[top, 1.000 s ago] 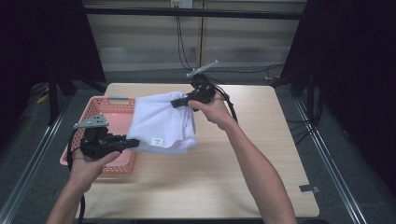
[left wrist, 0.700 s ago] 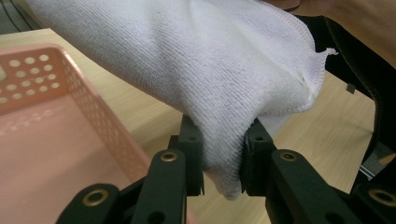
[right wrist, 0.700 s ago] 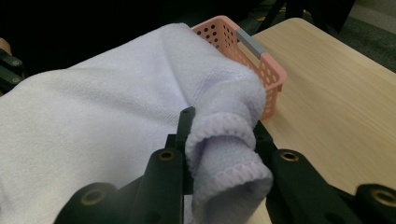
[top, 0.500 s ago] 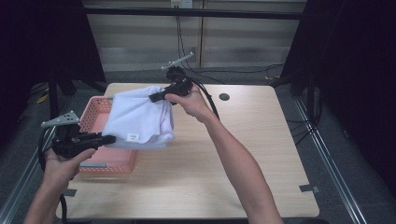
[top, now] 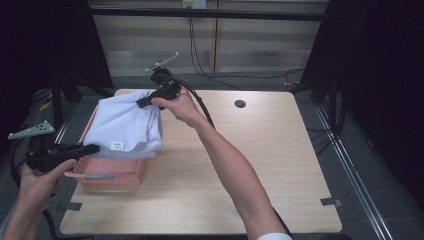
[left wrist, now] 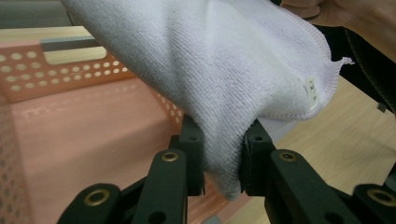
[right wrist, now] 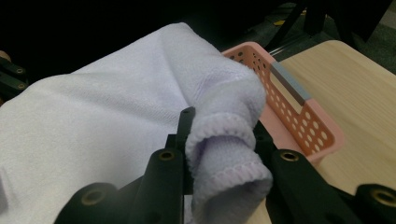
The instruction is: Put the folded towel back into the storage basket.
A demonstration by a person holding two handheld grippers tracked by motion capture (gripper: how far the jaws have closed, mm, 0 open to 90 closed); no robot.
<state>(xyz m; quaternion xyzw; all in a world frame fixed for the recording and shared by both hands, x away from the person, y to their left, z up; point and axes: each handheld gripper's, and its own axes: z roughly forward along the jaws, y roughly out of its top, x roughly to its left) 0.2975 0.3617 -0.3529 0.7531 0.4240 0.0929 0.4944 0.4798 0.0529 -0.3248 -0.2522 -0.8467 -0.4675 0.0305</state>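
A folded white towel (top: 126, 127) hangs stretched between my two grippers above a pink perforated basket (top: 112, 172) at the table's left edge. My left gripper (top: 92, 148) is at the near left, shut on the towel's near edge (left wrist: 223, 154), with the basket floor (left wrist: 84, 140) below. My right gripper (top: 142, 102) is at the far side, shut on a rolled hem of the towel (right wrist: 224, 154), and the basket rim (right wrist: 299, 107) lies beyond it. A small white label (top: 117, 145) shows on the towel's near corner.
The light wooden table (top: 260, 165) has a dark round hole (top: 240, 104) at the back right and tape marks at its near corners. Black cables (top: 200, 102) trail from the right gripper over the back edge. Dark frame posts stand on both sides.
Both grippers have carried the towel leftward across the table, from over the basket's right side to above the basket. The grips on the towel have not changed.
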